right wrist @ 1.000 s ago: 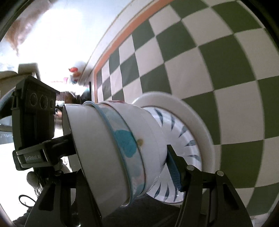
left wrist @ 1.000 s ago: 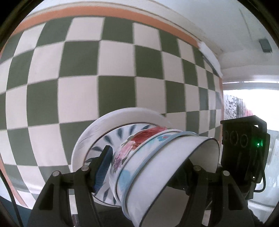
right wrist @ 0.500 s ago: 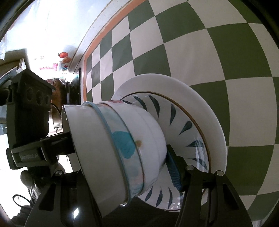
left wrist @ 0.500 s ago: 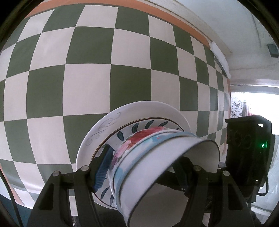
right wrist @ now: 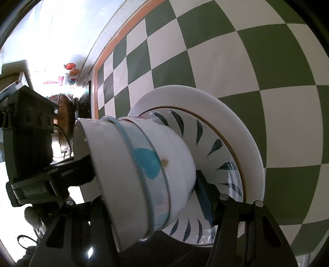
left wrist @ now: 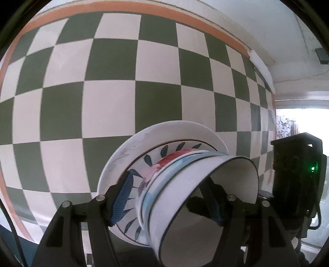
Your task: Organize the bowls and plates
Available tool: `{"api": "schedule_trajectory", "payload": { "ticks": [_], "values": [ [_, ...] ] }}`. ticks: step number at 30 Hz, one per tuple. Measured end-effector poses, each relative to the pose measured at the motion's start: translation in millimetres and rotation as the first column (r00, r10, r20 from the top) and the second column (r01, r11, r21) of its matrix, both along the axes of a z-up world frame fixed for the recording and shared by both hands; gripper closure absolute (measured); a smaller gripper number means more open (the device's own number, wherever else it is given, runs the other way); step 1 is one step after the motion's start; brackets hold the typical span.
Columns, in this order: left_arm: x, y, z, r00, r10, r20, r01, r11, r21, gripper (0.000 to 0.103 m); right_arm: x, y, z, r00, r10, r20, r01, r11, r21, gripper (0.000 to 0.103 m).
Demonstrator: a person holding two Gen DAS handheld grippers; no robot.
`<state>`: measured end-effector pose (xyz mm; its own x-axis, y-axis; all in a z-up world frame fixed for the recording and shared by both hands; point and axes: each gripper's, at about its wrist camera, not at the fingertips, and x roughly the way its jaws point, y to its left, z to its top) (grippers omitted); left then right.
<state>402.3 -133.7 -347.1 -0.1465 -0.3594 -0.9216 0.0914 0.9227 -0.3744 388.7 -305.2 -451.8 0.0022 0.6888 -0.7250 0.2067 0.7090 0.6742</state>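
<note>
A stack of dishes is held between both grippers above the checkered cloth. It is a plain white plate (left wrist: 131, 147) (right wrist: 244, 123), a leaf-patterned plate (left wrist: 150, 160) (right wrist: 213, 143), and three nested bowls: a floral bowl (left wrist: 150, 174) (right wrist: 178, 147), a blue-rimmed bowl (left wrist: 156, 195) (right wrist: 148, 162) and a white bowl (left wrist: 185, 184) (right wrist: 109, 156). My left gripper (left wrist: 168, 199) is shut on the stack's near edge, its blue pads (left wrist: 123, 197) against the plates. My right gripper (right wrist: 150, 197) is shut on the opposite edge. Each gripper shows in the other's view.
A green and cream checkered tablecloth (left wrist: 102, 92) (right wrist: 267, 61) with an orange border (left wrist: 144, 8) fills the background. A bright window area (left wrist: 304, 121) lies to the right. Some cluttered items (right wrist: 65, 115) sit beyond the cloth's far edge.
The stack, held by both grippers, has shifted over the cloth; the views have tilted so more of the checkered cloth and its orange border shows. The grip is unchanged.
</note>
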Motion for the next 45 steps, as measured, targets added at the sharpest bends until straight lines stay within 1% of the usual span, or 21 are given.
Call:
{"api": "schedule_trajectory", "payload": {
  "ticks": [3,5,7,8,9,10,13,14,16,18,20,22,23,25,27,30,32,37,40,41,45],
  "values": [
    [-3,2,7,1.000,0.005,0.024,-0.006,0.999,0.044,0.040,-1,-3,9,1.000,0.011,0.020,-0.011,1.000,-0.024,0.042],
    [-6,3,11,0.999,0.008,0.034,-0.009,0.999,0.051,0.038,-1,-7,18,0.999,0.022,0.046,-0.020,0.999,-0.050,0.042],
    [-11,4,17,0.998,-0.003,0.057,-0.002,0.997,0.075,0.038,-3,-10,29,0.997,0.034,0.072,-0.027,0.995,-0.097,0.042],
    [-14,5,20,0.998,-0.006,0.067,0.000,0.997,0.082,0.038,-4,-11,35,0.996,0.040,0.085,-0.029,0.991,-0.131,0.041],
    [-17,5,23,0.997,-0.005,0.079,-0.002,0.996,0.084,0.037,-6,-13,40,0.994,0.044,0.099,-0.029,0.988,-0.152,0.037],
    [-22,6,29,0.994,-0.007,0.105,-0.003,0.995,0.095,0.034,-8,-14,47,0.992,0.049,0.118,-0.028,0.984,-0.177,0.029],
    [-32,9,44,0.985,-0.012,0.174,-0.011,0.991,0.130,0.027,-16,-19,68,0.984,0.057,0.169,-0.013,0.969,-0.248,0.022],
    [-37,10,49,0.979,-0.009,0.203,-0.022,0.989,0.149,0.019,-19,-20,74,0.982,0.060,0.181,-0.010,0.964,-0.266,0.022],
    [-45,13,60,0.967,0.006,0.253,-0.053,0.983,0.177,0.005,-25,-20,86,0.977,0.071,0.201,-0.006,0.951,-0.308,0.015],
    [-51,15,67,0.958,0.025,0.284,-0.079,0.981,0.180,0.004,-31,-19,96,0.972,0.094,0.217,-0.009,0.932,-0.363,0.012],
    [-58,18,77,0.938,0.047,0.345,-0.116,0.976,0.182,0.003,-40,-16,106,0.963,0.114,0.243,0.000,0.906,-0.423,0.009],
    [-65,20,88,0.901,0.052,0.431,-0.152,0.968,0.200,0.003,-49,-13,115,0.953,0.126,0.276,0.016,0.889,-0.457,0.007],
    [-66,20,92,0.890,0.053,0.453,-0.159,0.967,0.199,0.003,-53,-12,119,0.948,0.129,0.290,0.024,0.881,-0.472,0.006],
    [-69,20,99,0.873,0.065,0.484,-0.182,0.963,0.198,0.001,-63,-9,131,0.933,0.138,0.331,0.053,0.860,-0.508,0.004],
    [-74,19,106,0.861,0.061,0.505,-0.177,0.966,0.187,0.000,-72,-8,142,0.920,0.141,0.365,0.085,0.838,-0.538,0.003],
    [-82,19,112,0.855,0.067,0.515,-0.179,0.969,0.172,0.000,-87,-7,157,0.902,0.133,0.410,0.137,0.814,-0.565,0.003],
    [-91,20,118,0.850,0.062,0.523,-0.173,0.971,0.166,0.000,-96,-7,165,0.896,0.125,0.426,0.159,0.805,-0.571,0.002],
    [-124,21,137,0.825,0.026,0.564,-0.156,0.971,0.183,0.000,-123,-5,186,0.881,0.100,0.463,0.205,0.801,-0.562,0.002],
    [-152,25,157,0.802,0.010,0.598,-0.149,0.972,0.184,0.000,-147,2,205,0.863,0.091,0.497,0.235,0.799,-0.554,0.002],
    [-163,27,165,0.789,0.006,0.615,-0.151,0.971,0.184,0.000,-156,4,212,0.856,0.088,0.509,0.245,0.798,-0.551,0.002],
    [-208,36,200,0.744,-0.007,0.668,-0.165,0.967,0.195,0.000,-204,18,251,0.813,0.082,0.577,0.305,0.784,-0.541,0.001]
  ]
}}
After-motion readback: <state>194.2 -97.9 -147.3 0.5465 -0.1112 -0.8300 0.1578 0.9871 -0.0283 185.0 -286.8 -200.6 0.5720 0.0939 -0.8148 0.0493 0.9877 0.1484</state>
